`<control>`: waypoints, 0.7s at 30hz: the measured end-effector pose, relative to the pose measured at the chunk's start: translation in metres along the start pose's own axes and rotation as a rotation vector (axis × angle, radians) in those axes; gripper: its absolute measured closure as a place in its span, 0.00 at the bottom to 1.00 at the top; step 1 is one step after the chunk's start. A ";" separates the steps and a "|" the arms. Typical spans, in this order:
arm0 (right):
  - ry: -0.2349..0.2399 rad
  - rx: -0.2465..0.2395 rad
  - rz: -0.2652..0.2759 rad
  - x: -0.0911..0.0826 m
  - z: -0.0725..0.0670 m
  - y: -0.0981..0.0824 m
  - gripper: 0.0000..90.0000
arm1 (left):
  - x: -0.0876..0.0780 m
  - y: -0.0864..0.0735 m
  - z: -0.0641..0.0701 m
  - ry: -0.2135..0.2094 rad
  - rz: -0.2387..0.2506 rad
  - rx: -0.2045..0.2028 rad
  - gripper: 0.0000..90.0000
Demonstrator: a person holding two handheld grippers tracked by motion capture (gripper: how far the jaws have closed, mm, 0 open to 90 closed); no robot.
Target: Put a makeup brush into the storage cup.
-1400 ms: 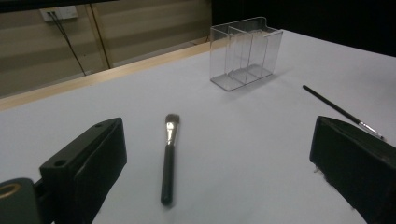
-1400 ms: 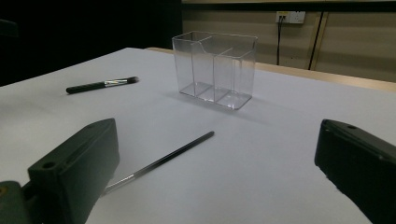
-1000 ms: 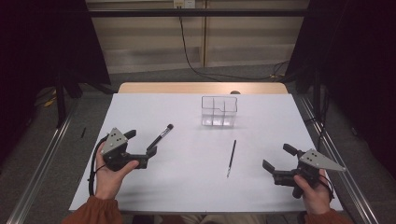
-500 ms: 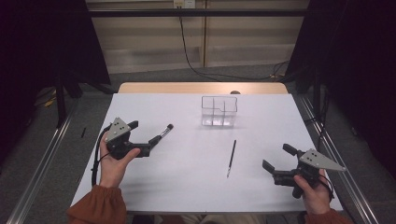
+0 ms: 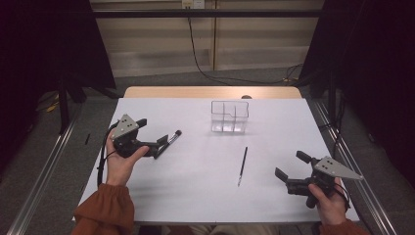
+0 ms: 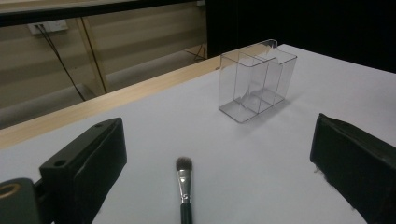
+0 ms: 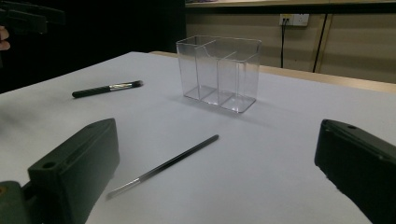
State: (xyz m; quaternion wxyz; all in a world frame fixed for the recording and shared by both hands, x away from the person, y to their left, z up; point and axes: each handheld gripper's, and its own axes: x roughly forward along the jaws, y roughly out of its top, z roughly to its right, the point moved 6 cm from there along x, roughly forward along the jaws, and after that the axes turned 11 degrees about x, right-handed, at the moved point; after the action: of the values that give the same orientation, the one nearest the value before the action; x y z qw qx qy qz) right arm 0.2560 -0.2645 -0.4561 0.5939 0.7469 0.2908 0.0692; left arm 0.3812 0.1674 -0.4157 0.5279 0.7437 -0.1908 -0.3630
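Left gripper [image 5: 152,142] at about 9 o'clock on the white table [image 5: 195,196], held in the person's left hand [image 5: 120,156]; jaws spread wide, gripping nothing. Makeup brush [image 5: 172,137] lies flat on the sheet just off the jaw tips, bristle end pointing toward 1 o'clock. From the high view, contact between jaws and brush handle cannot be told. The left gripper view settles part of it: the brush [image 6: 184,186] lies between the two open jaws, clear of both, bristles aimed away toward the far edge.

Clear plastic organizer [image 5: 229,117] stands upright at 12 o'clock, near the table's far edge, compartments holding nothing. Left gripper view shows its dividers [image 6: 254,81] more plainly than the high view.

Thin liner brush [image 5: 242,165] lies near the table's centre, well apart from both grippers.

Right gripper [image 5: 291,170] at about 4 o'clock, in the right hand [image 5: 329,198], jaws also spread, nothing between them. Right gripper view shows the thin brush [image 7: 163,165] lying diagonally ahead of its open jaws, untouched
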 end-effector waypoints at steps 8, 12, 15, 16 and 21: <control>-0.001 0.000 0.000 0.000 0.000 0.000 0.00 | 0.012 -0.001 -0.010 0.004 -0.023 -0.020 0.04; 0.000 -0.002 0.000 0.000 0.000 0.000 0.00 | 0.015 0.004 -0.014 0.017 -0.034 -0.019 0.05; 0.002 -0.002 -0.001 0.000 0.000 0.000 0.00 | 0.019 0.008 -0.018 0.004 -0.038 -0.025 0.05; 0.002 -0.002 -0.001 0.000 0.000 0.000 0.00 | 0.020 0.009 -0.018 0.001 -0.041 -0.022 0.05; 0.002 -0.002 -0.002 0.000 0.000 0.000 0.00 | 0.026 0.013 -0.022 -0.011 -0.058 -0.014 0.07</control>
State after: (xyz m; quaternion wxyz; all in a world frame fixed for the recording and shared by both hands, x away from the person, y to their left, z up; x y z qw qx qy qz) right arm 0.2561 -0.2644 -0.4564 0.5946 0.7459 0.2921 0.0698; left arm 0.4163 0.1594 -0.4084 0.5213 0.7432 -0.1698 -0.3836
